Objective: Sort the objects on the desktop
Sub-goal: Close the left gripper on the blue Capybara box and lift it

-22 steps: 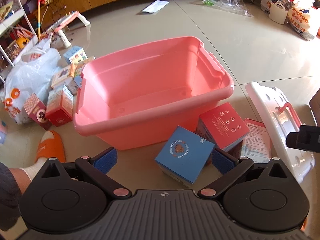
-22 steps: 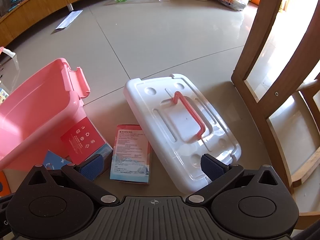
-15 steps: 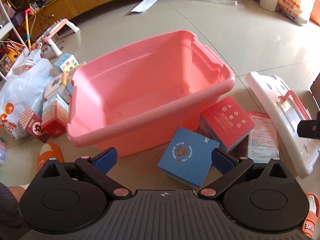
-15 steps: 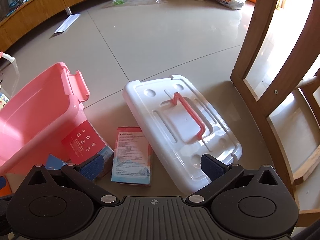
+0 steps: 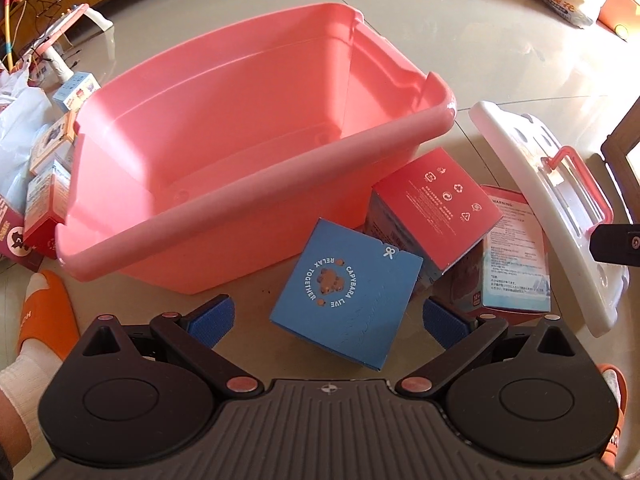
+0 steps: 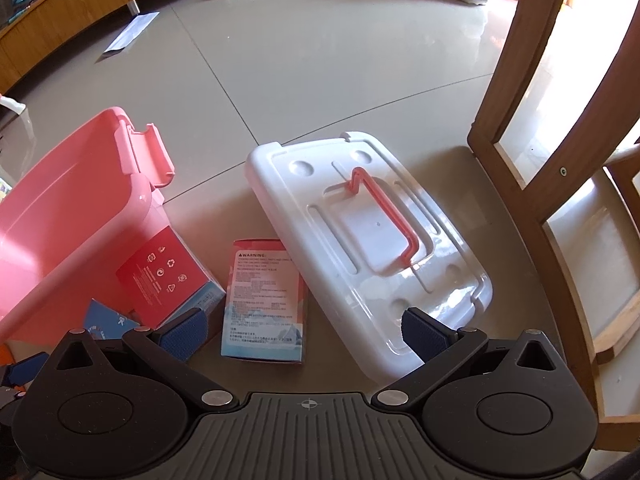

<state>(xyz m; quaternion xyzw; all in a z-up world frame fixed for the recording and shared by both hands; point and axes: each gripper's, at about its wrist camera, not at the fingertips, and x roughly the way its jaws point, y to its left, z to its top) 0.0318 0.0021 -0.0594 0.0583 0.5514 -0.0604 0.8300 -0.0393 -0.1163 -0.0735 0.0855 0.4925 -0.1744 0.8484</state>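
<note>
A pink plastic bin (image 5: 248, 200) stands open on the floor; it also shows in the right wrist view (image 6: 60, 216). In front of it lie a blue box (image 5: 348, 292), a red-topped box (image 5: 440, 204) and a flat box with a warning label (image 5: 516, 256). My left gripper (image 5: 327, 322) is open, with the blue box between its fingers and not clamped. My right gripper (image 6: 298, 334) is open above the warning-label box (image 6: 266, 300), beside the red-topped box (image 6: 164, 276).
The bin's white lid (image 6: 368, 240) with a pink handle lies right of the boxes. A wooden chair frame (image 6: 532, 152) stands at the right. More small boxes (image 5: 48, 192) and a plastic bag lie left of the bin. My foot in an orange slipper (image 5: 44, 312) is at the lower left.
The left gripper has moved forward and down toward the blue box, which now sits between its fingers. The right gripper has shifted slightly closer to the warning-label box. Both stay open.
</note>
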